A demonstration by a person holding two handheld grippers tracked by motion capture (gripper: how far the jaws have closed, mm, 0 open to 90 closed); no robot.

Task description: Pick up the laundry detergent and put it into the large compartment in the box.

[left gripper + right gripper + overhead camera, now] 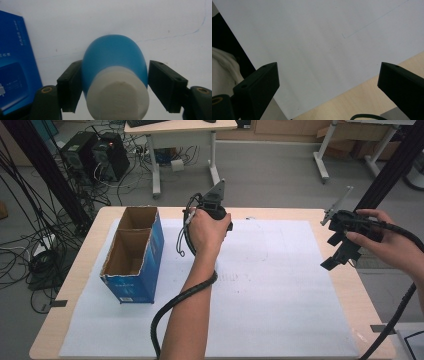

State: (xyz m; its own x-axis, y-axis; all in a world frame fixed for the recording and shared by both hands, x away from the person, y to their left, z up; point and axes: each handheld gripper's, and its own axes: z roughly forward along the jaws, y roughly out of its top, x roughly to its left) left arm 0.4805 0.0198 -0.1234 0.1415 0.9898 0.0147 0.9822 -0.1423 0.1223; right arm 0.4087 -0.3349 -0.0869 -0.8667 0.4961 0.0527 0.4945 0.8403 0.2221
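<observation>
Meanwhile, at the counter:
Left tongs: the left tongs sit around a blue bottle with a white cap. The left jaw touches its side. A thin gap seems to remain at the right jaw, so I cannot tell whether the grip is closed.
Bottle's place: between the jaws, over the white paper sheet, just right of the blue cardboard box.
Bottle's axis: its long axis runs along the tongs' line of sight, cap toward the camera, rounded blue end pointing away toward the sheet.
Right tongs: the right tongs are spread wide with nothing between them, held at the counter edge well right of the box.
Step in hand, as judged: likely a carry or a placing of the bottle, perhaps to the box's two open compartments.
Doing it well: keep both jaws seated on the blue body, not the cap, since the curved side could slip. Hold the axis steady.
</observation>
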